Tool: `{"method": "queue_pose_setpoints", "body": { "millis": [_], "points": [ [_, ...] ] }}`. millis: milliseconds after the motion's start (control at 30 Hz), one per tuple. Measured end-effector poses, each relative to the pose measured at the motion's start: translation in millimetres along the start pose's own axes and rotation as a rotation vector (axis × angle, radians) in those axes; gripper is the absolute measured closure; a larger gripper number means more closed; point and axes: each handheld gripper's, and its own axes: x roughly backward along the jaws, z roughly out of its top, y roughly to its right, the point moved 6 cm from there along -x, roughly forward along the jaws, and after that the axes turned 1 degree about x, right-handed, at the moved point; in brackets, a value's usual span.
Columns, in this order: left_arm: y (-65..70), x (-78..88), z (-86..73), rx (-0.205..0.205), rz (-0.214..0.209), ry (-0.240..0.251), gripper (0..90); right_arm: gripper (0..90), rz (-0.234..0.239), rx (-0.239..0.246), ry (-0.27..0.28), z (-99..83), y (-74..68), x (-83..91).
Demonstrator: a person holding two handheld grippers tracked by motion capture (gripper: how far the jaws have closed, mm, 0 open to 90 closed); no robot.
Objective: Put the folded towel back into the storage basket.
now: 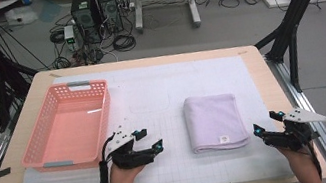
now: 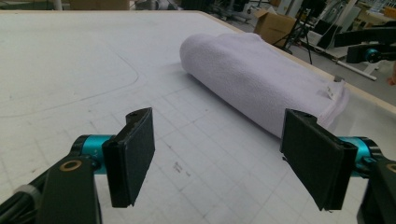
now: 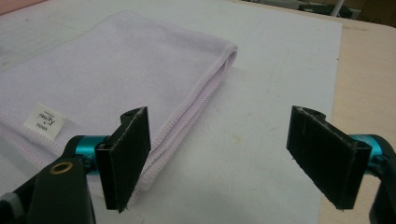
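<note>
towel (image 1: 215,121) | folded, between left tool (image 1: 153,146) and right tool (image 1: 265,130), touching neither | both gaping, empty

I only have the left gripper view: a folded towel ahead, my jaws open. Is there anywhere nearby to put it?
Observer: Yes, an empty pink basket sits just left of your left tool.
Operator: Where is the other tool?
Observer: The right tool is at the near right corner of the towel, jaws open.
Operator: Which side has the loose edges?
Observer: The stitched edges face the right tool; a white label lies near them.
</note>
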Motion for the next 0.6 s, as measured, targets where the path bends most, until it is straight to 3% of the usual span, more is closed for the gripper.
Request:
{"method": "queue_pose_setpoints", "body": {
  "millis": [333,500,600],
  "points": [
    [12.5,-32.0,26.9,-0.014,-0.04,-0.021,28.6,20.6,0.002,-0.013,0.007,-1.3,3.4,3.4],
    [13.8,-51.7,34.5,0.014,-0.035,-0.051,26.6,20.6,0.008,-0.02,0.001,-3.4,2.6,3.9],
    [15.3,-64.3,38.1,0.021,-0.058,-0.065,26.6,20.6,0.004,-0.024,0.003,-4.4,4.1,4.8]
  ]
}}
